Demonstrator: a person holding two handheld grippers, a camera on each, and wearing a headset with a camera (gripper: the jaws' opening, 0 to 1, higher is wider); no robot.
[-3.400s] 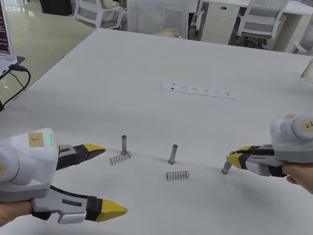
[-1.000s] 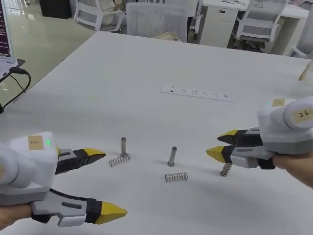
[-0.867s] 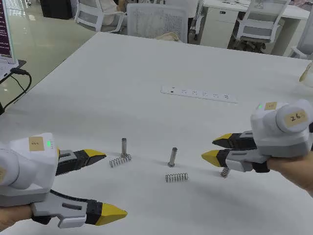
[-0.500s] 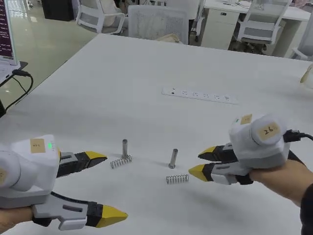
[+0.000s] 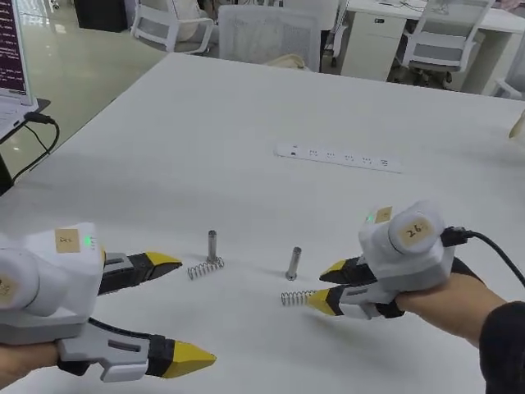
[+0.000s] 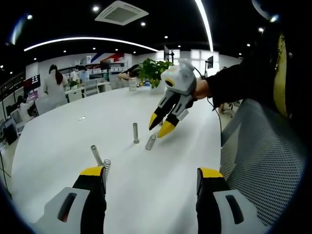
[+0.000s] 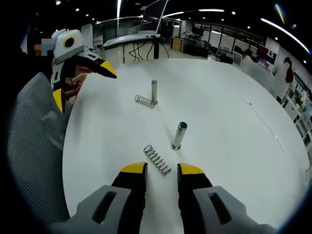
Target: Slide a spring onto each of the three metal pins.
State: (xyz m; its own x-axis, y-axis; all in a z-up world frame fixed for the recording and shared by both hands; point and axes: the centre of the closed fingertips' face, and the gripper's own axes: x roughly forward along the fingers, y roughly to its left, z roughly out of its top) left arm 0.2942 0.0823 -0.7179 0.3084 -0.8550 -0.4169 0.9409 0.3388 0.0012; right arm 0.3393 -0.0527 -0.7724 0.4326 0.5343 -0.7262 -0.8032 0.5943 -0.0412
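Observation:
Two bare metal pins stand upright on the white table: a left pin (image 5: 212,245) with a loose spring (image 5: 203,268) lying at its foot, and a middle pin (image 5: 294,263). A second loose spring (image 5: 295,297) lies flat in front of the middle pin. My right gripper (image 5: 326,285) is open and low over the table, its yellow tips just right of this spring's end. In the right gripper view the spring (image 7: 157,160) lies just ahead of the gripper (image 7: 162,168), with the pin (image 7: 179,135) beyond. My left gripper (image 5: 180,309) is held wide open at the lower left, holding nothing.
A white power strip (image 5: 338,156) lies further back on the table. A laptop (image 5: 12,74) and a black cable (image 5: 41,135) sit off the table's left edge. Office chairs (image 5: 271,33) and desks stand beyond the far edge.
My right gripper, earlier at a spring-wrapped pin on the right, opened and moved left and down to the loose spring by the middle pin, now hiding that right pin. The left gripper stayed put.

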